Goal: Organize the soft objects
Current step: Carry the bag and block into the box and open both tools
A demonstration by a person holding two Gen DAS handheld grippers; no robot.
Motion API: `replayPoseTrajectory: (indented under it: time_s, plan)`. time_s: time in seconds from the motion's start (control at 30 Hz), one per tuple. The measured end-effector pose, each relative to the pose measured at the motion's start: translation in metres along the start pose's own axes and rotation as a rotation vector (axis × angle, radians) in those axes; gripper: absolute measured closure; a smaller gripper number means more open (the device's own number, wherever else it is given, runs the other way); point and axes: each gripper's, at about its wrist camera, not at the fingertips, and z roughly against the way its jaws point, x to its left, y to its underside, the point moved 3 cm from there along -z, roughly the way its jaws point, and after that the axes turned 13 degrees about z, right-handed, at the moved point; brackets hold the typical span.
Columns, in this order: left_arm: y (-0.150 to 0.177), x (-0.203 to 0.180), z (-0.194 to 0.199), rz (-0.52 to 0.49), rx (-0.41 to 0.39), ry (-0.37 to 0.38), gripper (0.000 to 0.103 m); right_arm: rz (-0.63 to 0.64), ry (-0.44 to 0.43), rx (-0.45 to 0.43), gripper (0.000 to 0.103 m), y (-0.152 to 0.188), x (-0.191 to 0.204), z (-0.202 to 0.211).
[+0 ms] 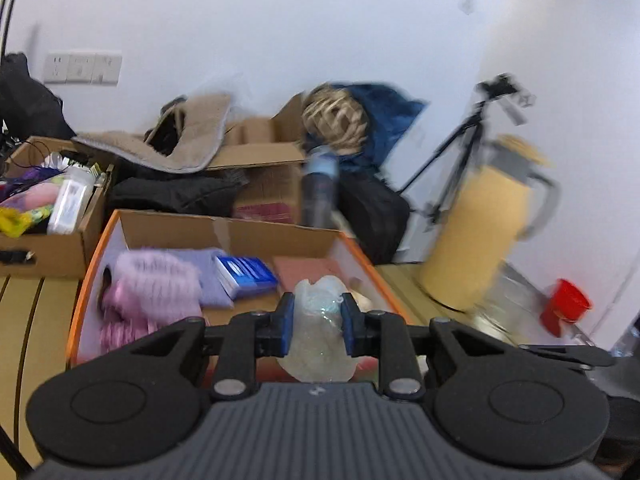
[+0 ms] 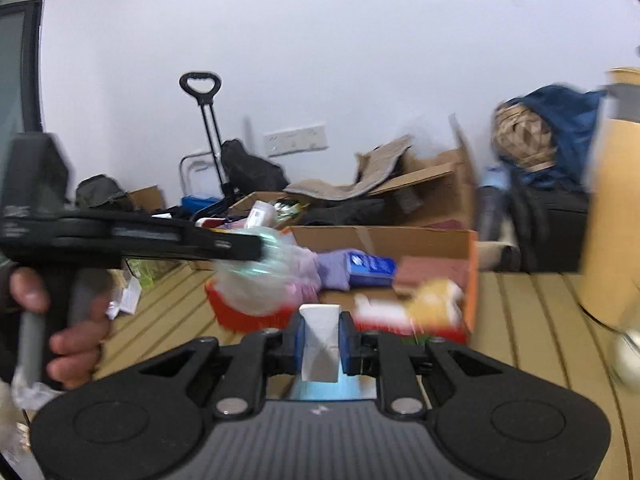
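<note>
My left gripper [image 1: 315, 323] is shut on a crumpled clear plastic bag [image 1: 318, 336], held above the near end of an orange-edged cardboard box [image 1: 224, 228]. Inside that box lie a pink fluffy item [image 1: 154, 286], a lilac cloth [image 1: 212, 276] and a blue tissue pack [image 1: 248, 274]. My right gripper [image 2: 322, 342] is shut on a white folded tissue pack [image 2: 320, 344] with a light blue base. In the right wrist view the left gripper [image 2: 256, 246] comes in from the left in a person's hand [image 2: 76, 336], with the clear bag [image 2: 260, 280] hanging blurred over the box [image 2: 472, 280].
A second cardboard box [image 1: 48, 240] full of odds and ends stands at the left. Behind are more cartons, a beige mat [image 1: 172, 152], a water bottle [image 1: 320, 188], a tripod [image 1: 460, 152], a yellow jug [image 1: 480, 232] and a red cup [image 1: 566, 304]. The floor is slatted wood [image 2: 528, 328].
</note>
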Motion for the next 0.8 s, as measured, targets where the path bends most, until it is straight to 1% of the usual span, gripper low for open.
replayPoseTrajectory:
  time_s: [0.07, 0.1, 0.13, 0.17, 0.2, 0.23, 0.27, 0.3, 0.33, 0.37, 0.4, 0.43, 0.47, 0.53, 0.6, 0.67, 0.7, 0.77, 0.8]
  plan:
    - [-0.022, 0.005, -0.048, 0.002, 0.049, -0.042, 0.079, 0.009, -0.014, 0.032, 0.086, -0.024, -0.019, -0.040]
    - [-0.028, 0.010, -0.067, 0.028, 0.071, -0.069, 0.079, 0.013, -0.004, 0.064, 0.086, -0.032, -0.027, -0.061]
    - [-0.031, 0.012, -0.086, 0.034, 0.106, -0.081, 0.078, 0.011, 0.024, 0.093, 0.086, -0.038, -0.036, -0.083]
    - [-0.032, 0.013, -0.105, 0.018, 0.133, -0.089, 0.077, 0.011, 0.041, 0.125, 0.086, -0.040, -0.042, -0.102]
    - [-0.029, 0.015, -0.121, 0.021, 0.145, -0.125, 0.074, 0.016, 0.053, 0.164, 0.086, -0.040, -0.048, -0.121]
    - [-0.026, 0.017, -0.132, 0.030, 0.146, -0.159, 0.065, 0.001, 0.071, 0.192, 0.083, -0.038, -0.056, -0.140]
    - [-0.023, 0.017, -0.140, 0.035, 0.143, -0.160, 0.058, -0.013, 0.082, 0.210, 0.082, -0.035, -0.062, -0.153]
    - [-0.019, 0.018, -0.143, 0.042, 0.150, -0.131, 0.055, -0.026, 0.098, 0.237, 0.082, -0.031, -0.068, -0.165]
    - [-0.018, 0.021, -0.143, 0.062, 0.155, -0.103, 0.048, -0.041, 0.110, 0.261, 0.077, -0.026, -0.072, -0.172]
    - [-0.019, 0.025, -0.142, 0.082, 0.152, -0.088, 0.043, -0.060, 0.116, 0.274, 0.067, -0.023, -0.075, -0.175]
    - [-0.019, 0.026, -0.139, 0.084, 0.142, -0.088, 0.042, -0.076, 0.124, 0.261, 0.063, -0.022, -0.079, -0.176]
    - [-0.020, 0.027, -0.135, 0.071, 0.133, -0.094, 0.041, -0.082, 0.130, 0.232, 0.056, -0.022, -0.081, -0.172]
    - [-0.022, 0.027, -0.128, 0.053, 0.129, -0.104, 0.041, -0.084, 0.132, 0.218, 0.054, -0.020, -0.081, -0.167]
    - [-0.027, 0.023, -0.108, 0.034, 0.103, -0.113, 0.041, -0.078, 0.150, 0.212, 0.054, -0.022, -0.082, -0.156]
    - [-0.030, 0.019, -0.069, 0.011, 0.048, -0.063, 0.038, -0.048, 0.175, 0.194, 0.054, -0.027, -0.079, -0.138]
    - [-0.026, 0.017, -0.023, -0.027, -0.031, -0.030, 0.024, -0.002, 0.201, 0.157, 0.054, -0.034, -0.070, -0.108]
    - [-0.019, 0.016, 0.002, -0.059, -0.073, -0.030, 0.021, 0.015, 0.209, 0.138, 0.053, -0.035, -0.065, -0.092]
    - [0.002, 0.015, 0.043, -0.116, -0.124, -0.066, 0.021, 0.051, 0.215, 0.097, 0.048, -0.033, -0.049, -0.055]
    - [0.013, 0.015, 0.060, -0.137, -0.145, -0.082, 0.021, 0.063, 0.216, 0.075, 0.046, -0.031, -0.040, -0.038]
